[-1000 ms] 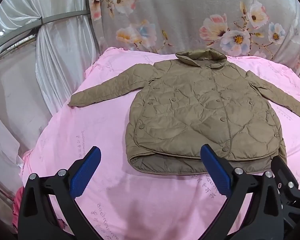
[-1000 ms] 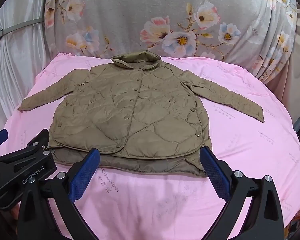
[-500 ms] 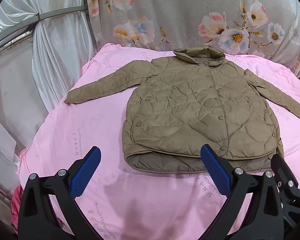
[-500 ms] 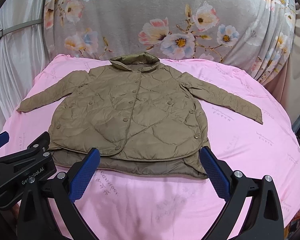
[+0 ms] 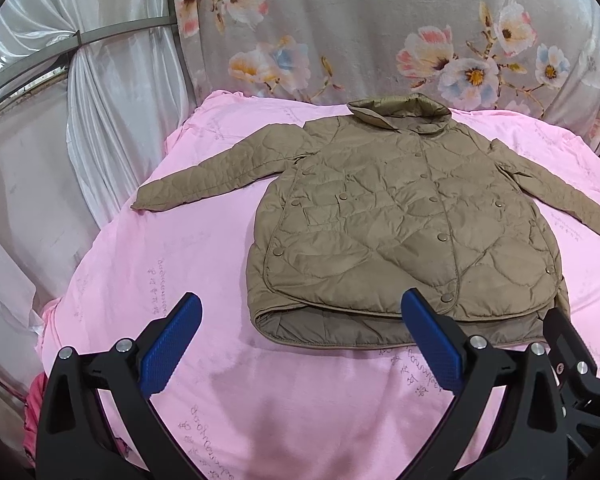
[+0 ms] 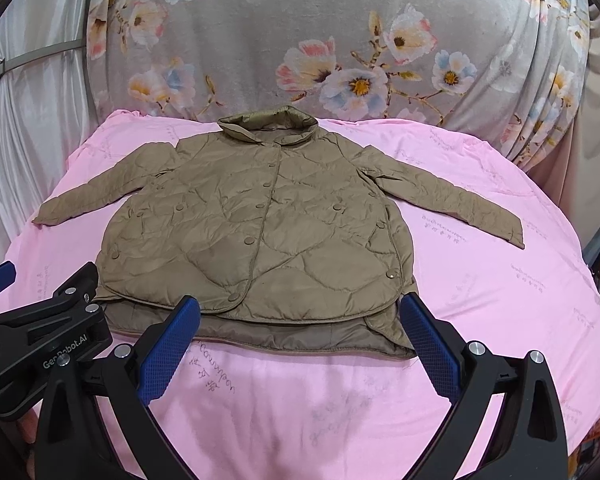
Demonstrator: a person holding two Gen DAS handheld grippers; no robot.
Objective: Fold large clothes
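Item: olive-brown quilted snap-front jacket (image 5: 412,220) (image 6: 260,240), lying flat and front-up on a pink printed bedsheet (image 5: 260,408) (image 6: 480,320), collar at the far edge, both sleeves spread outward, hem nearest the cameras with the lining showing along it.

Left gripper (image 5: 300,342): black frame, blue textured pads, jaws wide apart, holding nothing, hovering over bare sheet just short of the hem's left corner.

Right gripper (image 6: 300,342): same build, jaws wide apart, empty, poised at the hem's right portion; the left gripper's black body shows at its lower left.

Backdrop: grey floral curtain (image 5: 380,28) (image 6: 340,40); white satin drape (image 5: 112,120) to the left.
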